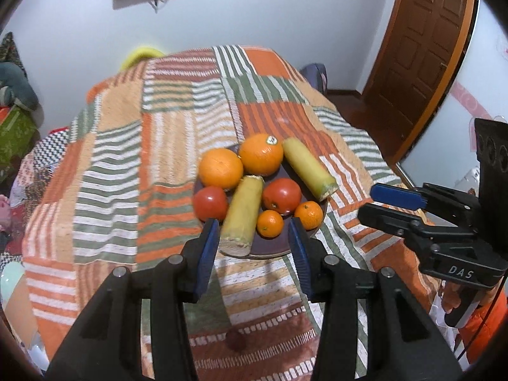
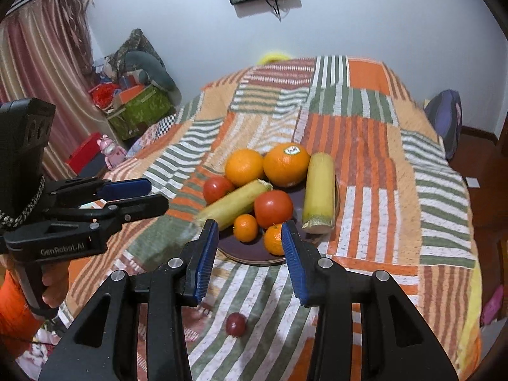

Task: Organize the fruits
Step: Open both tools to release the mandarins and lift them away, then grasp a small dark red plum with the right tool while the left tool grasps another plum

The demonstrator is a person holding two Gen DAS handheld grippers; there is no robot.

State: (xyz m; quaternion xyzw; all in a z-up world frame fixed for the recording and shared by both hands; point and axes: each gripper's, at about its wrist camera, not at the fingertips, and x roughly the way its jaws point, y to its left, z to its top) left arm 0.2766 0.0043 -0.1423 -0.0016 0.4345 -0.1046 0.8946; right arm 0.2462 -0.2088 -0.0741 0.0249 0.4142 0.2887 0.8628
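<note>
A dark plate (image 1: 273, 247) (image 2: 254, 252) on the striped cloth holds two oranges (image 1: 261, 154) (image 2: 286, 164), two tomatoes (image 1: 281, 195) (image 2: 273, 208), two mandarins (image 1: 270, 223) (image 2: 245, 227) and two yellow cane pieces (image 1: 242, 211) (image 2: 319, 187). A small dark red fruit (image 2: 236, 324) (image 1: 235, 339) lies alone on the cloth in front of the plate. My left gripper (image 1: 254, 247) is open and empty above the plate's near rim. My right gripper (image 2: 250, 247) is open and empty, also over the near rim. Each gripper shows in the other's view (image 1: 374, 203) (image 2: 152, 195).
The patchwork cloth (image 1: 165, 146) (image 2: 381, 165) covers a table. A wooden door (image 1: 422, 50) stands at the right. Boxes and cushions (image 2: 139, 101) are piled by the curtain at the left. A dark bag (image 2: 444, 117) sits past the table's far right edge.
</note>
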